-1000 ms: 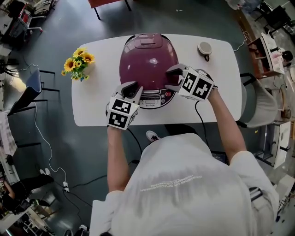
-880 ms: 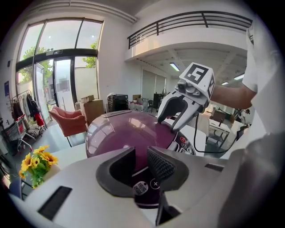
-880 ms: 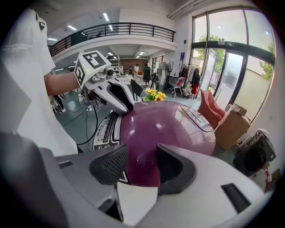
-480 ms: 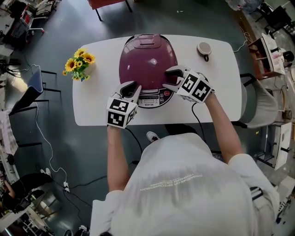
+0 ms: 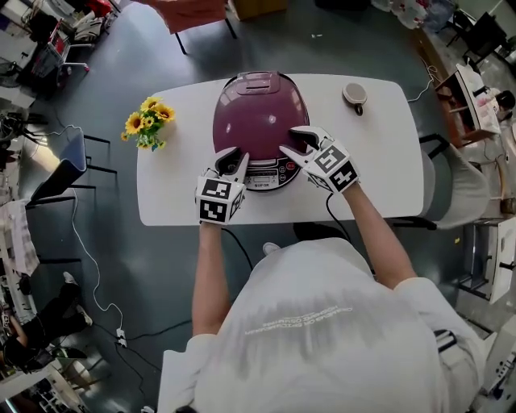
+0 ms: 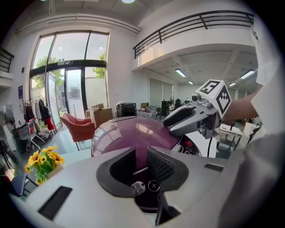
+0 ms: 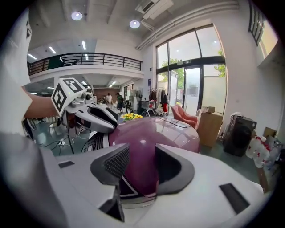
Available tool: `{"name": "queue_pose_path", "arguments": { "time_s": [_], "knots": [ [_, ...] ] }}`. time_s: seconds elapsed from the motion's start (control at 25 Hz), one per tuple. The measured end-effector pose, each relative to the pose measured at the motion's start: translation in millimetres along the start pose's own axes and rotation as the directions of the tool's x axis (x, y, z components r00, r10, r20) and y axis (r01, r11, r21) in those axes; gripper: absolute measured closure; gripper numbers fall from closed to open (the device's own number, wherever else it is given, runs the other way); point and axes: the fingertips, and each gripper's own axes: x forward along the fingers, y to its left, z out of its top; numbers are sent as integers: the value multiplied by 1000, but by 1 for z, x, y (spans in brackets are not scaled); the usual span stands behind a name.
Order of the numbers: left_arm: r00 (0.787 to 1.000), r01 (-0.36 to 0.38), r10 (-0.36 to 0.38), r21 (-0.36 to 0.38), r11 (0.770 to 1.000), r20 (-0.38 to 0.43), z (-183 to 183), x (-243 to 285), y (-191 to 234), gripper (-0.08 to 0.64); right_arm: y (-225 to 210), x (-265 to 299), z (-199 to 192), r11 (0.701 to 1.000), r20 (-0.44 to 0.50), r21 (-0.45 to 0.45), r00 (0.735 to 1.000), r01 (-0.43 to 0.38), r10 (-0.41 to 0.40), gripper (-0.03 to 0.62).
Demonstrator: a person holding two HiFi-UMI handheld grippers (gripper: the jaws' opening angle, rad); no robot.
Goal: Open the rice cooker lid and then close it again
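Maroon domed rice cooker (image 5: pixel 260 113) is placed at the centre-rear of the white rounded table (image 5: pixel 379 165), lid seen shut, silver control panel (image 5: pixel 266 174) facing the person. Left gripper (image 5: pixel 230 156) is held at the cooker's front-left, tips just beside the panel. In the left gripper view (image 6: pixel 140 162) its jaws are seen parted by a narrow gap. Nothing is clamped, and the panel buttons and the lid's front (image 6: pixel 133 136) are visible through that gap. Right gripper (image 5: pixel 293 145) is set at the front-right, with its fingers reaching over the lid's front edge. In the right gripper view (image 7: pixel 142 162) the jaws are wider apart and closing. The maroon lid (image 7: pixel 151 131) fills the gap just ahead of the pads, and no pad contact is seen. Each gripper is seen from the other's camera: right one (image 6: pixel 191 116), left one (image 7: pixel 95 116), both low over the lid front. Yellow sunflower bunch (image 5: pixel 147 123) is stood on the table's left end, well apart from the cooker. A small round beige cup (image 5: pixel 355 94) is placed at the rear right. A red-orange chair (image 5: pixel 193 12) is located on the floor behind the table.
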Motion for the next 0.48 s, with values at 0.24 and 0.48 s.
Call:
{"name": "queue_pose_path", "arguments": {
  "time_s": [0.24,0.48],
  "knots": [
    [994,-80,77,31,996,82,2,-3,1,471,-4,-13,9,989,99,109,989,102,-113,477],
    [982,-116,123,-61,991,145,15,-30,13,476,-7,-56,38,982,158,82,971,171,-182,479]
  ]
}}
